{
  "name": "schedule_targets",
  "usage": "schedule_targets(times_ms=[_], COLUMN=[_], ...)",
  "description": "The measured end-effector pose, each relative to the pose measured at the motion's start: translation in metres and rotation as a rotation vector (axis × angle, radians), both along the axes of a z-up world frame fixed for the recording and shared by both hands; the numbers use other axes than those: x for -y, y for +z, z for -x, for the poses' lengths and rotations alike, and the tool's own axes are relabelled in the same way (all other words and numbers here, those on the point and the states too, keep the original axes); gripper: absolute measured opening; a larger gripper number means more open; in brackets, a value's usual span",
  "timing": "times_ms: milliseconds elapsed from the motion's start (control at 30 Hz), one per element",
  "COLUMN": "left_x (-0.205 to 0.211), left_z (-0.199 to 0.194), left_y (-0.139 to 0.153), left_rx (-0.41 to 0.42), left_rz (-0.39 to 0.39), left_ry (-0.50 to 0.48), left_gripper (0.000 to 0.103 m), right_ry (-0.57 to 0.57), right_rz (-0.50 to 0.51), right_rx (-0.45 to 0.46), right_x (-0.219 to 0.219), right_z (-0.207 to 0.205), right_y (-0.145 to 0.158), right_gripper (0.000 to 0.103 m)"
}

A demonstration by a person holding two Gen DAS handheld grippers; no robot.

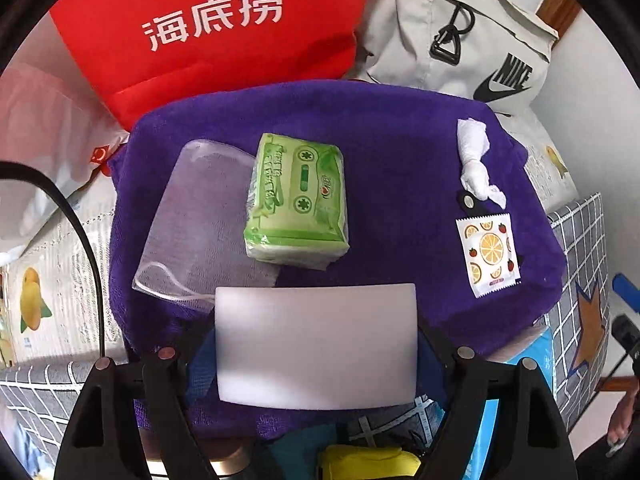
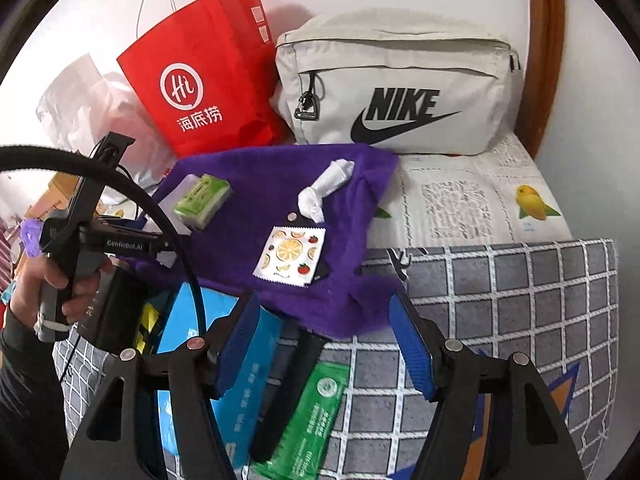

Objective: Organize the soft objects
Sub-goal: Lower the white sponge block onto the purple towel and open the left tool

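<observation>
Your left claw [image 1: 316, 344] grips a white sponge [image 1: 316, 344] above the purple towel [image 1: 400, 152]. Your right claw [image 2: 326, 344] stands open, empty, before the towel's fruit-print packet [image 2: 290, 256].

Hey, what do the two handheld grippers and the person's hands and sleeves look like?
The right gripper has black angular finger arms with round metal rivets and ribbed blue pads. The left gripper has the same black arms and rivets; from the right wrist view its black body reads "GenRobot.AI", with a thick black cable arching over it. The left hand wears a dark sleeve.
</observation>
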State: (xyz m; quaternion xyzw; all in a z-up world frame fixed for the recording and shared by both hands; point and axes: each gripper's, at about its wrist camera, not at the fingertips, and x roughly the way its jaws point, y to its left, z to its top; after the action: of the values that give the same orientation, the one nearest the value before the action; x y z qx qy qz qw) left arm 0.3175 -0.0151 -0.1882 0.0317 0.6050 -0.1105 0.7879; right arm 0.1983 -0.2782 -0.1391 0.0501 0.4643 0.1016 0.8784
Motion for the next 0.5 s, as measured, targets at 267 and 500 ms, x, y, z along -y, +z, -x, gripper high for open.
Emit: schedule_targets(times_ms=[267, 500], left_x=[-0.004, -0.022], left_z=[-0.010, -0.014], left_y=[0.002, 0.002], left_rx=[-0.035, -0.053], left_rz=[0.023, 0.158], left_ry=[0.047, 0.161], left_gripper=[0.083, 0.084], right_ry=[-0.008, -0.011], right_rz=[-0.034, -0.065], right_rx=[-0.007, -0.018], right_x=[0.010, 0.017], right_z=[0.022, 0.039], right_y=[-0.001, -0.005], right_gripper=[0.067, 0.067])
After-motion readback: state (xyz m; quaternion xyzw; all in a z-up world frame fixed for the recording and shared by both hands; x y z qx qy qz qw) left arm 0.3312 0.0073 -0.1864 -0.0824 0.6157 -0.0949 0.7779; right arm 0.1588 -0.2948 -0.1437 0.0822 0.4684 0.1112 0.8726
